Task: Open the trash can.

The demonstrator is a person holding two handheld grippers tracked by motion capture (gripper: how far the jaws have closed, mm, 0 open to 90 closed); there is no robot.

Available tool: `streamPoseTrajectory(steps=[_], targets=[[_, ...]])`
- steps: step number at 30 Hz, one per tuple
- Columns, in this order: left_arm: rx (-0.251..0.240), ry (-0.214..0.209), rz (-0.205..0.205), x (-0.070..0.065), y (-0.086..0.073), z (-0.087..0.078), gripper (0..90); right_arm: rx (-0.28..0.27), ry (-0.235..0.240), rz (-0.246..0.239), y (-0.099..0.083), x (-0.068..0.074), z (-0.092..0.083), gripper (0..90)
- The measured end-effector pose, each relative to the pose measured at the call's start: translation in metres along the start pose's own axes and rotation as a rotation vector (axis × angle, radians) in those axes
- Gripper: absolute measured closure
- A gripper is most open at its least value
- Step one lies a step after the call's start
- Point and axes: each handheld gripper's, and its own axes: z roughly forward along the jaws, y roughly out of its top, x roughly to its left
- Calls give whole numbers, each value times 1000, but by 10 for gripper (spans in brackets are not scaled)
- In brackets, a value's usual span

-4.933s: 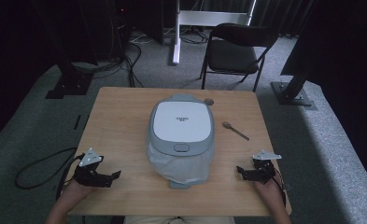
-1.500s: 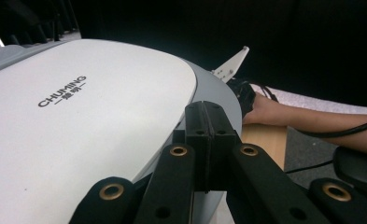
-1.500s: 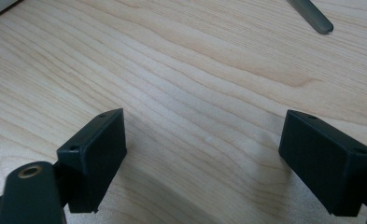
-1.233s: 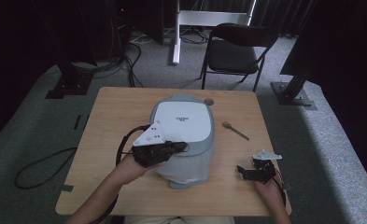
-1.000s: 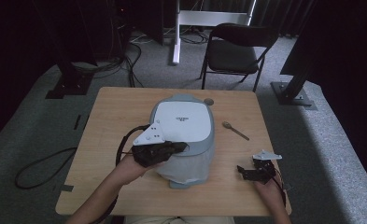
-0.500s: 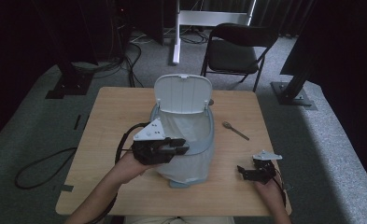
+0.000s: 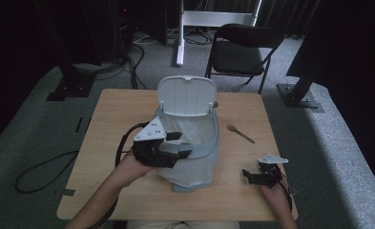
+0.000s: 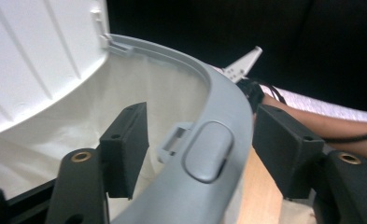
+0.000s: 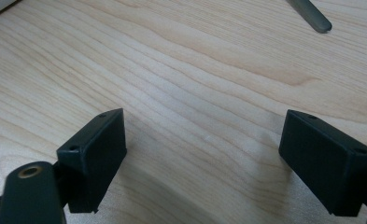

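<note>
A pale grey bin (image 7: 213, 143) with a white liner stands in the middle of the table, its white lid (image 7: 186, 95) swung up at the back. My left gripper (image 7: 182, 145) is at the bin's near left rim. In the left gripper view the left gripper (image 8: 200, 144) straddles the grey rim (image 8: 228, 107), one jaw inside over the liner and one outside. The latch button (image 8: 208, 151) lies between the jaws, which have just been opening and stand off the rim. My right gripper (image 7: 252, 175) rests open on the table at the front right, and my right gripper (image 9: 204, 144) has bare wood between its jaws.
A spoon (image 7: 240, 133) lies on the wooden table (image 7: 113, 114) right of the bin, its tip (image 9: 309, 14) ahead of the right gripper. A black folding chair (image 7: 242, 47) stands beyond the table's far edge. Cables trail on the floor at the left.
The bin's lid has sprung from flat to upright. My left gripper came from the table's front left to the bin's front rim, and its jaws have spread apart. The right gripper stayed put.
</note>
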Motion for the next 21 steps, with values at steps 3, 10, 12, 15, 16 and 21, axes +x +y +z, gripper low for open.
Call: streamPoseTrajectory(steps=[3,10,12,15,16,21], targets=[[-26,30,-12,3,0,-3,300,0,0,0,0,0,0,140],[-58,76,-38,8,-2,-8,181,0,0,0,0,0,0,140],[-68,84,-43,9,-3,-8,181,0,0,0,0,0,0,140],[-105,121,-38,10,-6,-10,159,0,0,0,0,0,0,141],[-110,135,-34,10,-6,-11,158,0,0,0,0,0,0,140],[-123,146,-38,12,-7,-15,108,0,0,0,0,0,0,140]])
